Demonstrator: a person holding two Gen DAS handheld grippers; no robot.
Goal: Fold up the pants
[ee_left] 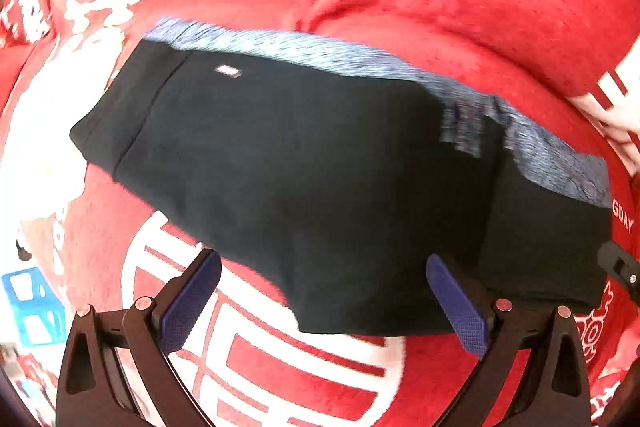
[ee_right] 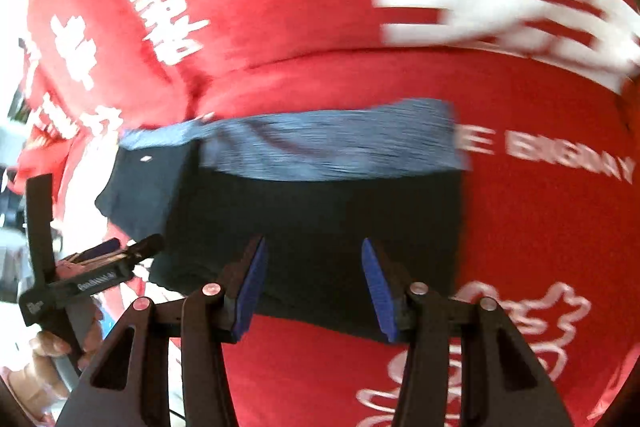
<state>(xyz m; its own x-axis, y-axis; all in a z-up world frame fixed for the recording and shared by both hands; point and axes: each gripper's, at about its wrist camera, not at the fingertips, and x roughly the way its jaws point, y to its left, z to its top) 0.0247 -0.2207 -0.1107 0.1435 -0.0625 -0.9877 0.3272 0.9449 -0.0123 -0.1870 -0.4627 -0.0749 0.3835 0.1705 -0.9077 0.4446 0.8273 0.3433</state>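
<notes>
- Left gripper (ee_left: 323,301): jaws spread to full width, nothing between the blue pads (ee_left: 188,303). It hangs above the near edge of the folded pants (ee_left: 304,163), clear of the cloth.
- Right gripper (ee_right: 314,285): jaws about half open, empty; the near edge of the pants shows between the pads (ee_right: 252,287), which do not press on it.
- Pants: a compact dark bundle with a blue-grey heathered waistband (ee_right: 332,143) along the far edge. It lies on a red blanket (ee_left: 460,11) printed with white characters, roughly mid-surface; the blanket's own edges fall outside both views.
- One flap (ee_left: 120,115) at the end bearing the small label sits offset from the main stack, so the layers are not flush there.
- Risk, snagging: a pad dragged low over the bundle can catch the top layer and peel the fold open.
- Risk, shifting base: the blanket is soft and creased (ee_left: 320,15); pressing or tugging can slide the bundle or bunch the blanket beneath it.
- Risk, partial grip: closing on the near edge may seize only the upper layers, so lifting would splay the stack.
- Risk, collision: in the right wrist view the left gripper sits near the label end; converging moves can knock the tools together.
</notes>
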